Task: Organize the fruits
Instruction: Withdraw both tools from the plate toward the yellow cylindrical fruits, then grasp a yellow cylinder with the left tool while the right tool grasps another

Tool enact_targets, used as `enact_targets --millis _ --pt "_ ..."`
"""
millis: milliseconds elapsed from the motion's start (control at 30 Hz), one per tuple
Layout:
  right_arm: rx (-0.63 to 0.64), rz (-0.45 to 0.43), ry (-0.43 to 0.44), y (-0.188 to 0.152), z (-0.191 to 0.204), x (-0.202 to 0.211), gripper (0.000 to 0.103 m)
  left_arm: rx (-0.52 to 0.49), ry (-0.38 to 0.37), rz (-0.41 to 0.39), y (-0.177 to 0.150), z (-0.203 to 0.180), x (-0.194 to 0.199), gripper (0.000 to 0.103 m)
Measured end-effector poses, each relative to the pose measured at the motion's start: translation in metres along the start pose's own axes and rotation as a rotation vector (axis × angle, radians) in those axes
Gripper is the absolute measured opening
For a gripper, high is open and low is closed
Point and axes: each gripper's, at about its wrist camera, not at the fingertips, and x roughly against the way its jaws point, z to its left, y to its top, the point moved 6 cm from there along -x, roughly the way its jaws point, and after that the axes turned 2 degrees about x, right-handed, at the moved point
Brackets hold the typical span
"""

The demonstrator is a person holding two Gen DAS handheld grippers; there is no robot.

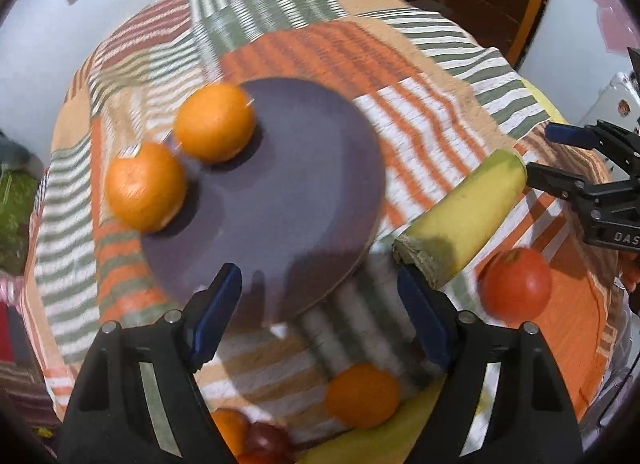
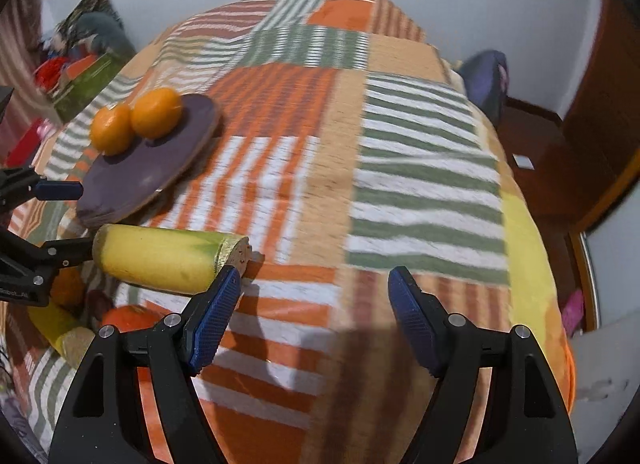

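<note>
Both tools stand open with nothing between their pads: the left gripper (image 1: 316, 278) hangs over the near rim of the round dark-purple flat plate (image 1: 288, 191), and the right gripper (image 2: 316, 278) over bare cloth. The stubby yellow banana piece with rough cut ends (image 1: 464, 215) lies on the cloth just right of the left gripper's right pad and just ahead-left of the right gripper's left pad; whether either pad touches it I cannot tell.

The step in hand looks like picking up this banana piece. To do it well, one tool should straddle it across its short width near the middle, both pads clear of the skin before closing, then squeeze gently: the skin looks smooth and may slip or bruise.

Two round glossy oranges (image 1: 214, 123) sit ahead-left of the left gripper, one on the plate, the other (image 1: 146, 187) at its edge. A smooth round red fruit (image 1: 516, 284) rests right of that tool. The striped orange, green and white woven cloth (image 1: 420, 115) looks soft, so round fruit may roll
</note>
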Motion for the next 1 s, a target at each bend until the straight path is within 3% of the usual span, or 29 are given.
enact_targets --millis 233,433,600,833,1000 --pt "-0.082 0.005 0.050 -0.023 -0.025 0.018 0.074 0.007 -0.043 -0.011 0.020 -0.021 -0.009 0.081" --pt "-0.069 -0.041 0.065 -0.011 -0.021 0.032 0.074 0.048 -0.050 -0.070 0.021 -0.011 0.012 0.081" --pt "0.024 -0.048 0.075 0.006 0.006 0.024 0.074 0.095 -0.037 -0.121 0.010 0.012 0.041 0.081" --pt "0.191 0.000 0.068 0.017 0.042 -0.002 0.074 0.162 -0.032 -0.126 -0.023 0.037 0.061 0.083" --pt "0.289 0.061 0.091 0.023 0.056 -0.020 0.081 0.229 -0.062 -0.116 -0.049 0.045 0.066 0.084"
